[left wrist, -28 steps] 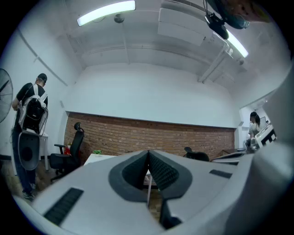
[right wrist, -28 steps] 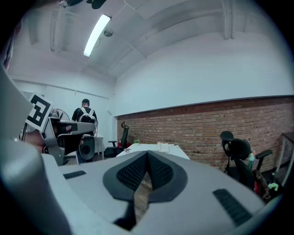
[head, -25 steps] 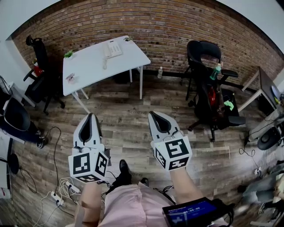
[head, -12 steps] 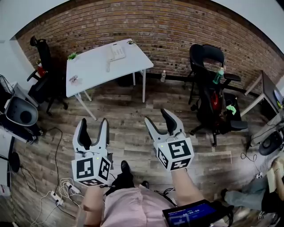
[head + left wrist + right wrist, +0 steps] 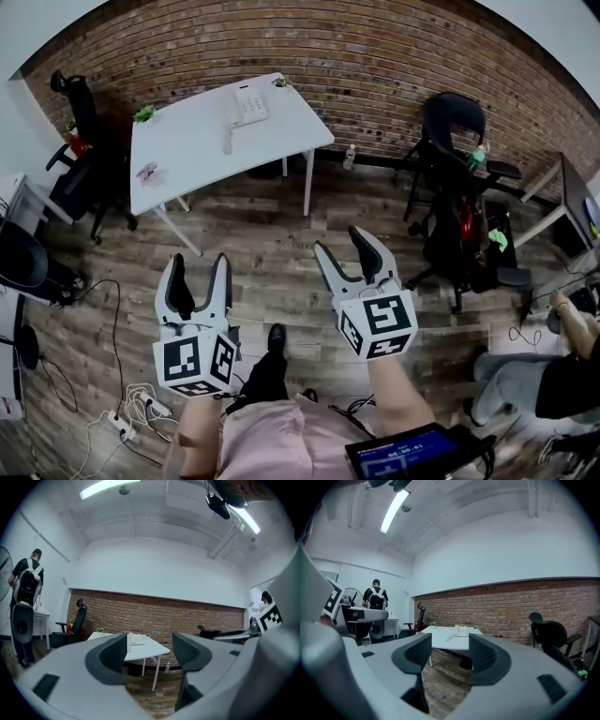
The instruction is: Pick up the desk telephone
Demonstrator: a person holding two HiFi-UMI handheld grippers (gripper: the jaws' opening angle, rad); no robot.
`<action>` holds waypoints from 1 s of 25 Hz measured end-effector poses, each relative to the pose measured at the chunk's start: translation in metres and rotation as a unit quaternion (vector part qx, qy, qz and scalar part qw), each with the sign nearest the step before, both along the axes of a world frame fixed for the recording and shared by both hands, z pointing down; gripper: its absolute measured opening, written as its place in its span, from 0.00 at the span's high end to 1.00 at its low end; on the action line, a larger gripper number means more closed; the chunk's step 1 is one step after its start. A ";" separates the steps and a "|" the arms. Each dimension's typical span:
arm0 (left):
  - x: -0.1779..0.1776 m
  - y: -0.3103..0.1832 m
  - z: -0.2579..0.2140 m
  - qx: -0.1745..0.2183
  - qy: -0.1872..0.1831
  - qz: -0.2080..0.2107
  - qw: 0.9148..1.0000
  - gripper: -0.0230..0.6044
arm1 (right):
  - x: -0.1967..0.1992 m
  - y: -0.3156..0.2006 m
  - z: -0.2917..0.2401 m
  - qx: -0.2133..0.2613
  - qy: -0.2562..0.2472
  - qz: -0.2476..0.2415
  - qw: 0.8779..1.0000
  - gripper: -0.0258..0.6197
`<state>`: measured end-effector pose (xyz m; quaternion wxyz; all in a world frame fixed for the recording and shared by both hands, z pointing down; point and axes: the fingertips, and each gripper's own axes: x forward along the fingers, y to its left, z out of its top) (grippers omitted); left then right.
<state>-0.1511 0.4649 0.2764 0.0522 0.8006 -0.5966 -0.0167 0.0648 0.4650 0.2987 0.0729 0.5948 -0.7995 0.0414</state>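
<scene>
The white desk telephone lies near the far edge of a white table by the brick wall, its handset cord trailing toward me. Both grippers hang over the wooden floor, well short of the table. My left gripper is open and holds nothing. My right gripper is also open with nothing between its fingers, and its jaws are closing slightly. In the left gripper view the telephone shows far off between the jaws. It appears small and distant in the right gripper view as well, where the telephone sits above the jaw gap.
A small plant and a pink item share the table. Black office chairs stand at the left and right. A bottle stands by the wall. Cables and a power strip lie at my left. A seated person is at the right.
Both grippers went from shut to open. They also shifted a little forward over the floor, and a seated person has come into view at the right.
</scene>
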 end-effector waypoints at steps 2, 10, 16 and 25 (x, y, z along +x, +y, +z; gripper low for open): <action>0.000 -0.031 0.006 -0.003 0.004 0.003 1.000 0.48 | -0.001 -0.028 0.009 -0.008 0.003 0.002 1.000 0.57; -0.013 -0.153 0.002 -0.006 0.003 0.023 1.000 0.48 | -0.019 -0.141 0.013 -0.020 0.001 0.017 1.000 0.58; -0.013 -0.217 -0.010 0.007 0.007 0.039 0.999 0.48 | -0.020 -0.200 0.000 -0.007 0.004 0.032 0.999 0.58; -0.005 -0.276 0.000 -0.004 0.004 0.051 0.999 0.48 | -0.016 -0.257 -0.004 0.000 0.012 0.041 0.999 0.59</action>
